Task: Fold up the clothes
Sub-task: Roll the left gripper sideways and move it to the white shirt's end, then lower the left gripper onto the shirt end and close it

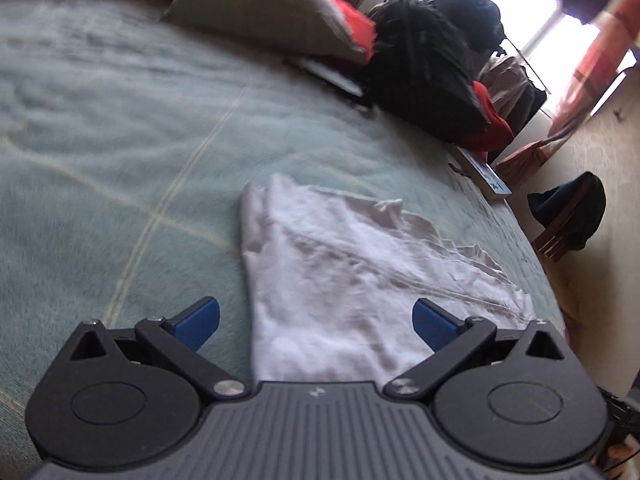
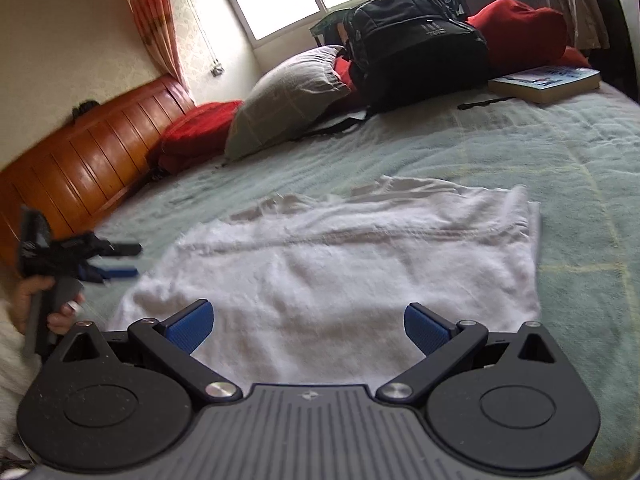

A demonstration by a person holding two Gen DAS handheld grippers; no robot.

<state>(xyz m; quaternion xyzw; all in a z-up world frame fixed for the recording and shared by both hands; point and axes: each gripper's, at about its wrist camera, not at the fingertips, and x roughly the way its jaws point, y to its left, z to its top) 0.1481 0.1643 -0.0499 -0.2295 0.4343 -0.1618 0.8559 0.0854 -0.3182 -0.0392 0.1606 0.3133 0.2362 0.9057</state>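
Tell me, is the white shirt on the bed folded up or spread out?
Partly folded. The white shirt lies flat on the green blanket as a rough rectangle, with doubled layers showing along its far edge. Both grippers are open and not touching it.

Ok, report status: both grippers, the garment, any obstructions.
Left gripper open, empty. Right gripper open, empty. White garment lies partly folded on green blanket, ungripped. Backpack, book far side, clear of it.

Open bedspread [image 2: 520, 148] surrounds the white garment [image 2: 340, 264]. Along the bed's far edge, a pillow [image 2: 288, 96], backpack [image 2: 412, 40] and book [image 2: 548, 80] block passage.
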